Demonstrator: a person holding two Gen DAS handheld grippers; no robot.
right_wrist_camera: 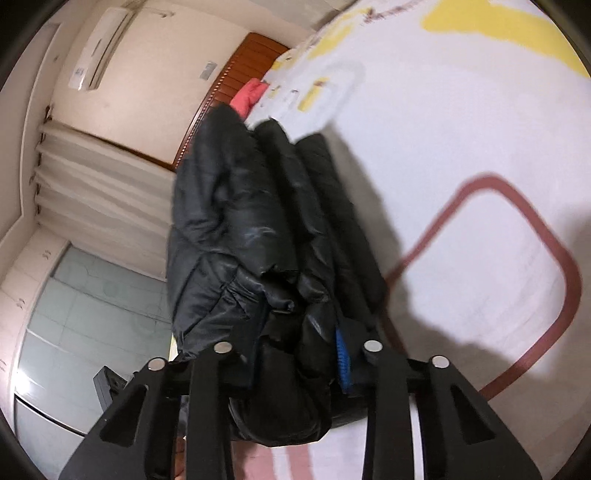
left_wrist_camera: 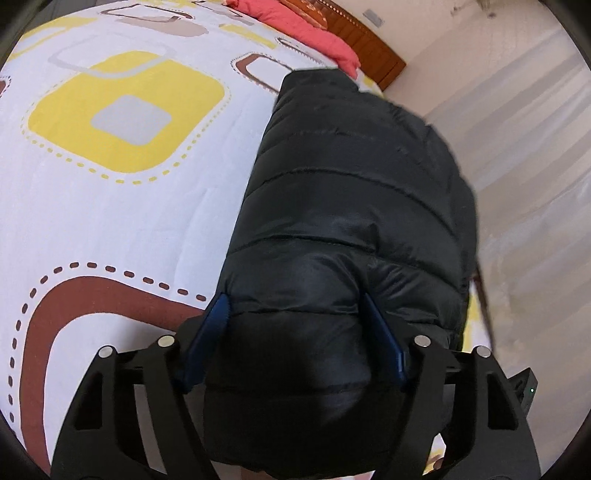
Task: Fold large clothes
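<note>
A black puffer jacket (left_wrist_camera: 351, 177) lies folded into a long thick bundle along the right edge of the bed. In the left wrist view my left gripper (left_wrist_camera: 293, 302) stands wide, and its blue fingers (left_wrist_camera: 218, 317) press into both sides of the bundle's near end. In the right wrist view the jacket (right_wrist_camera: 236, 221) shows stacked puffy layers running away from me. My right gripper (right_wrist_camera: 299, 332) is shut on a bunched end of it. One blue pad (right_wrist_camera: 342, 354) shows; the other is buried in fabric.
The bed cover (left_wrist_camera: 110, 203) is white with yellow and brown squares and spreads wide beside the jacket (right_wrist_camera: 461, 147). A red pillow (left_wrist_camera: 314, 33) and wooden headboard (left_wrist_camera: 369, 44) stand at the far end. Pale curtains (right_wrist_camera: 92, 184) hang past the bed's edge.
</note>
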